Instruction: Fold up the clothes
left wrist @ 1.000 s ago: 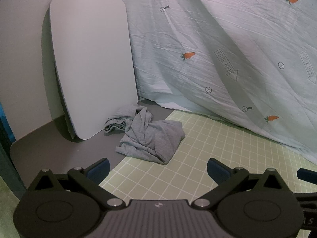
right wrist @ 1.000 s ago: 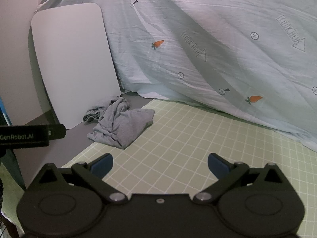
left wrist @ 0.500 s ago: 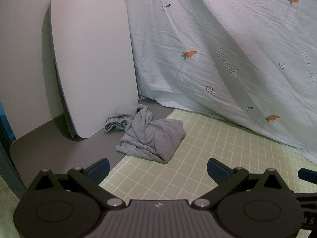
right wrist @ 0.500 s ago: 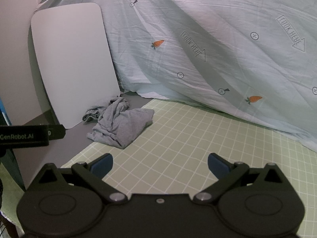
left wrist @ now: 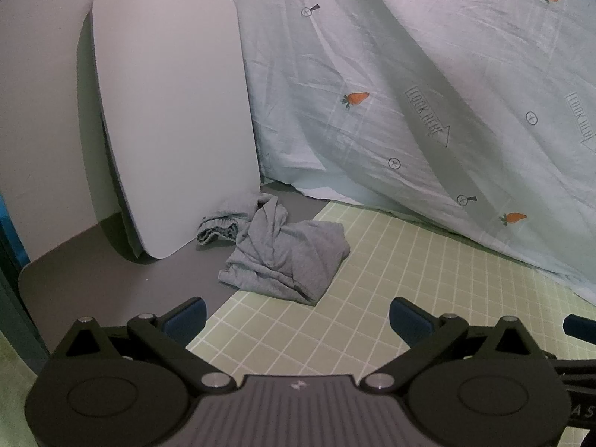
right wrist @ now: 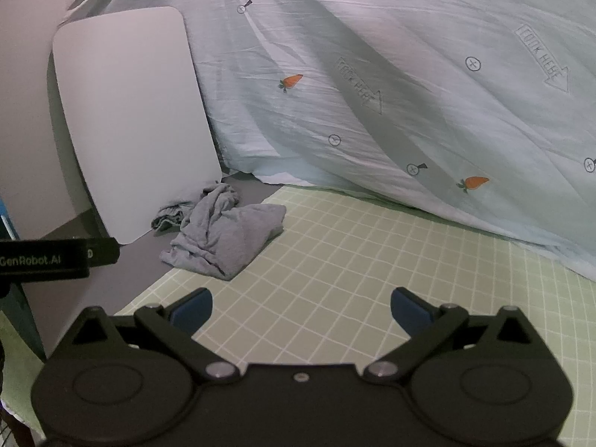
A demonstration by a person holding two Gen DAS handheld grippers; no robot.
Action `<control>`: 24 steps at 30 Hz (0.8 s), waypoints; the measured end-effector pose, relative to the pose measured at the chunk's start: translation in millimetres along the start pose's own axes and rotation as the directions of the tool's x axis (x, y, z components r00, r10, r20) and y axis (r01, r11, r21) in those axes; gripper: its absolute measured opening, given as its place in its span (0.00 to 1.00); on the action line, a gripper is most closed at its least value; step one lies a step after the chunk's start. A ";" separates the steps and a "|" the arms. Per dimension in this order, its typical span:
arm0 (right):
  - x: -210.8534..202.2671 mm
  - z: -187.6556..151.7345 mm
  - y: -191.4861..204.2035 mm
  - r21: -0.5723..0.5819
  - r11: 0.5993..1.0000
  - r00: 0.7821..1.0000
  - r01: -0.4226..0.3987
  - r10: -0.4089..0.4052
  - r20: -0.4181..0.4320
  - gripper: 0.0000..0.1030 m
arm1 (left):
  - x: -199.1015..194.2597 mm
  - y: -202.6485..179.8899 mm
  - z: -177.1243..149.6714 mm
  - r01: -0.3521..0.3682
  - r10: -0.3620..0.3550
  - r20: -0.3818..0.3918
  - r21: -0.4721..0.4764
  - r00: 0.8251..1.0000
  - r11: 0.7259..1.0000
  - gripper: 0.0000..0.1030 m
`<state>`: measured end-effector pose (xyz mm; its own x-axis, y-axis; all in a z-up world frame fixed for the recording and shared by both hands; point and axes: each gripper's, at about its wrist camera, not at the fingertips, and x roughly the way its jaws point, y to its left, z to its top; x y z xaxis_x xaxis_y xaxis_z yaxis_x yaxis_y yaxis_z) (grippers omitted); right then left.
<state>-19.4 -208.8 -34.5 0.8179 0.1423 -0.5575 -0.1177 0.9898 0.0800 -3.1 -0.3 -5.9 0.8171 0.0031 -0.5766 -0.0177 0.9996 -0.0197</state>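
Green grid mat point(right wrist: 354, 260) bare ahead | crumpled grey garment point(left wrist: 287, 257) straddling its far-left edge | both jaws wide, empty

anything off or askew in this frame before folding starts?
Only the grey garment: it is crumpled in a heap, half on the green grid mat and half on the bare grey table, beside the leaning white board. Both tongs are open and empty.

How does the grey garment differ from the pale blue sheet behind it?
The grey garment is plain; the pale blue sheet is printed with carrots and arrows. The garment lies crumpled in a small heap, partly on the green grid mat; the sheet hangs spread wide as a backdrop. Both are creased fabric, untouched by either gripper.
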 end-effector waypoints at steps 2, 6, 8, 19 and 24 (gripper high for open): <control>1.2 0.3 -0.3 0.002 1.000 1.000 0.003 -0.003 -0.001 1.00 | 1.5 -1.4 0.2 0.001 -0.001 -0.005 -0.001 1.000 1.000 1.00; 5.5 0.5 -1.8 0.006 1.000 1.000 0.009 -0.009 -0.009 1.00 | 7.1 -0.8 0.4 0.005 -0.005 -0.021 -0.007 1.000 1.000 1.00; 9.2 0.2 -4.2 0.007 1.000 1.000 0.012 -0.012 -0.014 1.00 | 13.5 -1.8 1.0 0.007 -0.008 -0.035 -0.010 0.999 1.000 1.00; 61.4 15.3 -8.5 0.011 0.999 0.997 0.039 -0.038 -0.066 1.00 | 74.4 12.9 16.0 -0.014 0.005 -0.120 -0.075 0.993 0.997 1.00; 102.1 33.8 -7.6 0.012 0.999 0.995 0.037 -0.035 -0.093 1.00 | 119.7 29.3 28.7 -0.050 0.029 -0.160 -0.127 0.987 0.991 1.00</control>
<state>84.1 -201.8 -64.1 0.7658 0.1066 -0.6342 -0.0807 0.9943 0.0697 110.7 30.1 -52.1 0.7132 0.0277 -0.7004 -0.1314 0.9868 -0.0948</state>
